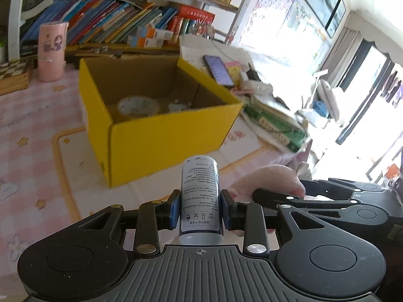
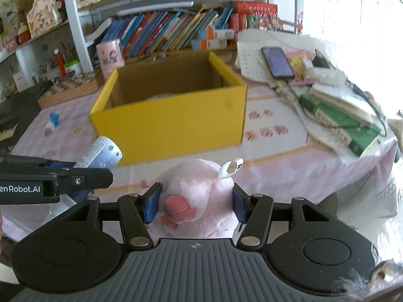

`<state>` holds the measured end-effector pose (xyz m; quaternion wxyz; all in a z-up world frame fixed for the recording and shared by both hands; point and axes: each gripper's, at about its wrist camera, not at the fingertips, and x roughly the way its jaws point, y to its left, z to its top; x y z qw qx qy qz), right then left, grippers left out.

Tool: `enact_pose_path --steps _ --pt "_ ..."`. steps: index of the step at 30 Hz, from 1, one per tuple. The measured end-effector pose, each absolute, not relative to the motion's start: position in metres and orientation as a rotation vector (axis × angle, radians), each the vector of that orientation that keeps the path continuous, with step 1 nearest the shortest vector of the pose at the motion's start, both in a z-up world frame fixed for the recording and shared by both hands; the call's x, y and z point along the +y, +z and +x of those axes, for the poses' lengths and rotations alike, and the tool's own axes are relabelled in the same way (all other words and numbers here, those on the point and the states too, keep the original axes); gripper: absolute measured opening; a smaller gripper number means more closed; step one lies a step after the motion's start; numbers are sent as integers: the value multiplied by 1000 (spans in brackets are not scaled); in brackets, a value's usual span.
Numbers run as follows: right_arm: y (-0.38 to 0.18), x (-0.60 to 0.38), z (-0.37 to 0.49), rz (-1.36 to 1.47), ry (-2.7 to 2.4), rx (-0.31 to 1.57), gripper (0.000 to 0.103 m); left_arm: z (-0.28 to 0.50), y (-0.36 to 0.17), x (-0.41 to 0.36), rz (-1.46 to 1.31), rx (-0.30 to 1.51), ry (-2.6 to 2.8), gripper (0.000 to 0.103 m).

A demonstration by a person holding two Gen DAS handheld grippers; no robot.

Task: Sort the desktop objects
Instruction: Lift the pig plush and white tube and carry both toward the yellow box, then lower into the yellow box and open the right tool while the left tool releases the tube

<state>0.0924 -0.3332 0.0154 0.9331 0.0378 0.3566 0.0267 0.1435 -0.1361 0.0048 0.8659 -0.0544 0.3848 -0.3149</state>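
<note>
Left wrist view: the left claw (image 1: pixel 200 207) squeezes a white can (image 1: pixel 200 201) over the desk (image 1: pixel 37 130). Right claw (image 2: pixel 195 205) hugs a pink plush toy (image 2: pixel 201 191), near the yellow box (image 2: pixel 171 123).

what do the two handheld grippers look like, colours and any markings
Both the left gripper and the right gripper are matte black linkage frames with silver rivets, round black discs at each side, a ribbed dark grey centre plate bearing a small crosshair mark, and blue pads on the fingers. White lettering ending "enRobot.AI" shows on the left gripper's side.
</note>
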Motion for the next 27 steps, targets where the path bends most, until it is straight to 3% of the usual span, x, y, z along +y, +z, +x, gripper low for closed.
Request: enact_pose_path --steps 17,27 --pt "90 -390 173 -9 104 426 54 203 64 -172 -151 555 -551 31" --pt "94 -381 223 -40 205 380 54 256 30 -186 -12 623 -374 31"
